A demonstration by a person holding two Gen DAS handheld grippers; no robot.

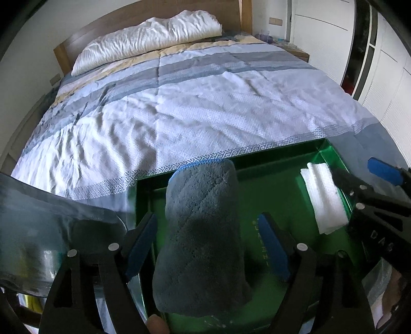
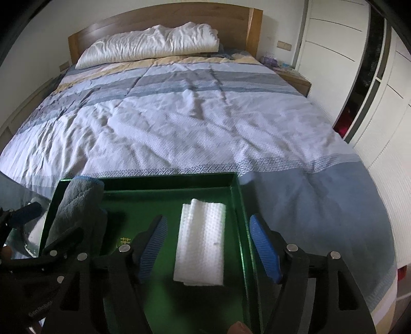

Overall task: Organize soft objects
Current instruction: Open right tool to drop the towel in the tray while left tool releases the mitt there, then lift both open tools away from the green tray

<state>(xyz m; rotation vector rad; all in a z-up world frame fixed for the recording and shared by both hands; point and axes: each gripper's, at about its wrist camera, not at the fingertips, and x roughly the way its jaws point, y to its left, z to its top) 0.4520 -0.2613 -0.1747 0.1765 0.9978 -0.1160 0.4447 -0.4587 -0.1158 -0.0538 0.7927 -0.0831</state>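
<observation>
Both cloths lie lengthwise in the green tray (image 2: 237, 195) on the bed: grey towel (image 1: 203, 231) between the left gripper's (image 1: 208, 246) spread fingers, white cloth (image 2: 201, 244) between the right gripper's (image 2: 209, 248) spread fingers, neither pinched.

Left hand-held gripper (image 1: 208, 246) and right hand-held gripper (image 2: 208, 249) side by side, angled downward, jaws apart, pads clear.

A tray (image 2: 236, 195) is sitting at the foot of the bed (image 2: 179, 123). Inside it, a rolled towel (image 1: 203, 231) is lying at the left and a folded cloth (image 2: 200, 244) at the right, well apart. A pillow (image 2: 149, 46) is resting against the headboard (image 2: 164, 18) beyond.
</observation>
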